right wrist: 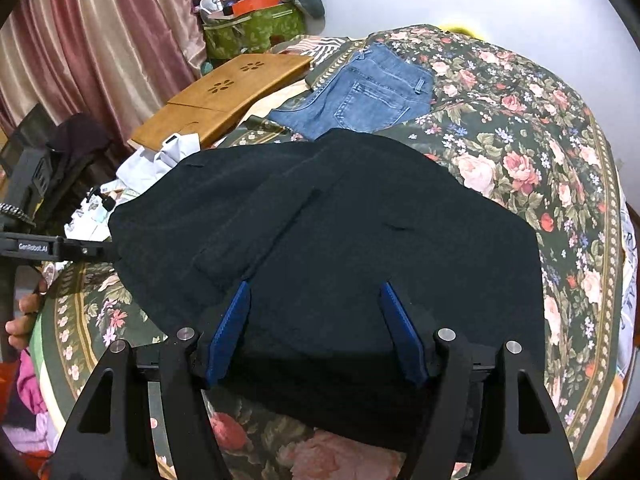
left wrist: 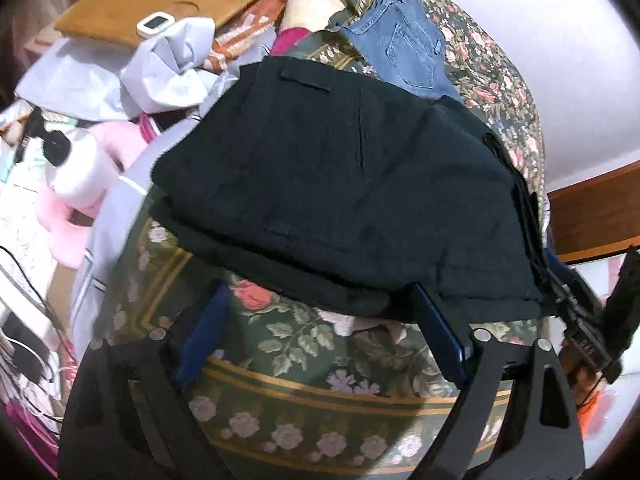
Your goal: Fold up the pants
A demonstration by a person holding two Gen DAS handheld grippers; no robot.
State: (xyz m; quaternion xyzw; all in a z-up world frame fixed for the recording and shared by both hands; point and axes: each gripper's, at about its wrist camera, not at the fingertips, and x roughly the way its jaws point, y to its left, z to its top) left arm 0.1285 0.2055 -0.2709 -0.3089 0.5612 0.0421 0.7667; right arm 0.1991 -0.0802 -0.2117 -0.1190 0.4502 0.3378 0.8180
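Both grippers open — left gripper (left wrist: 320,320) at the hem, right gripper (right wrist: 316,328) over it. Black pants (right wrist: 340,232) lie folded on the bed (right wrist: 520,152) — soft, limp; pinch a doubled edge.

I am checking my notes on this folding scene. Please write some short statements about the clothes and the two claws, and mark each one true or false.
1. The black pants lie folded on the floral bedspread. True.
2. The left claw is shut on the pants. False: its jaws stand wide open, with the near edge of the pants just ahead of them.
3. The blue jeans lie beyond the black pants, farther from both claws. True.
4. The right claw is open over the black pants. True.
5. The wooden lap desk sits on top of the blue jeans. False: it lies beside them, apart from them.
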